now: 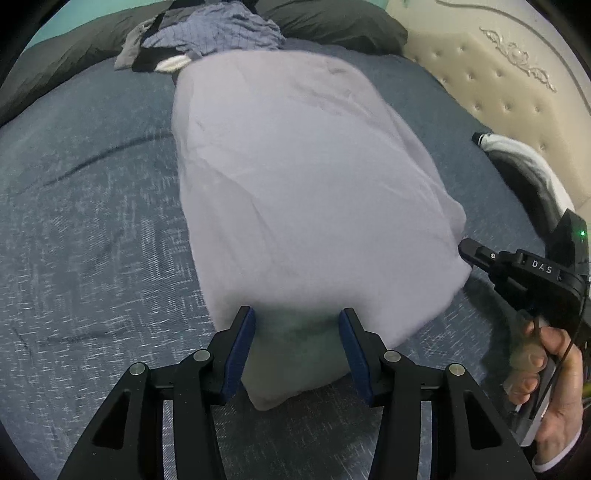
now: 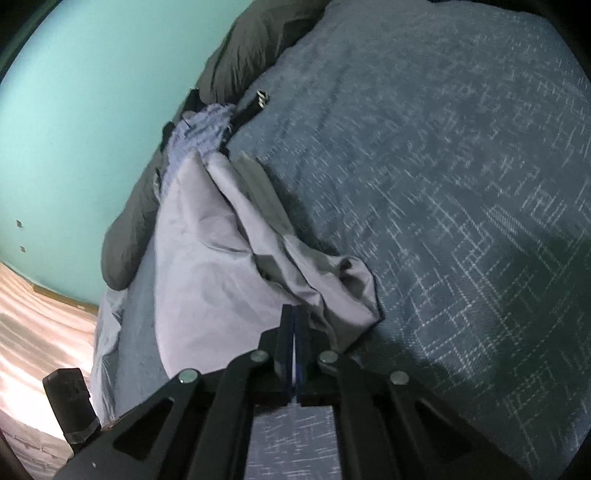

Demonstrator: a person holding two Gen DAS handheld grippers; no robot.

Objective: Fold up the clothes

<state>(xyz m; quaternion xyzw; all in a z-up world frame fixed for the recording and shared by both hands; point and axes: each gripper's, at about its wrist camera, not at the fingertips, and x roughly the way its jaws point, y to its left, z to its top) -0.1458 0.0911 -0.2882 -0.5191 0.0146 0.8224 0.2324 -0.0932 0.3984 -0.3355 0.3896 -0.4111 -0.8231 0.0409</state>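
Pale lilac-grey garment (image 1: 306, 177): thin, smooth fabric, lay lengthwise on the blue patterned bedspread (image 1: 92, 221), folded into a long narrow panel with soft creases. Near end bunched and lifted slightly. In the right wrist view its near corner (image 2: 332, 291) was crumpled into folds. Far end touched a heap of other clothes, a blue checked piece (image 1: 221, 29) on top.
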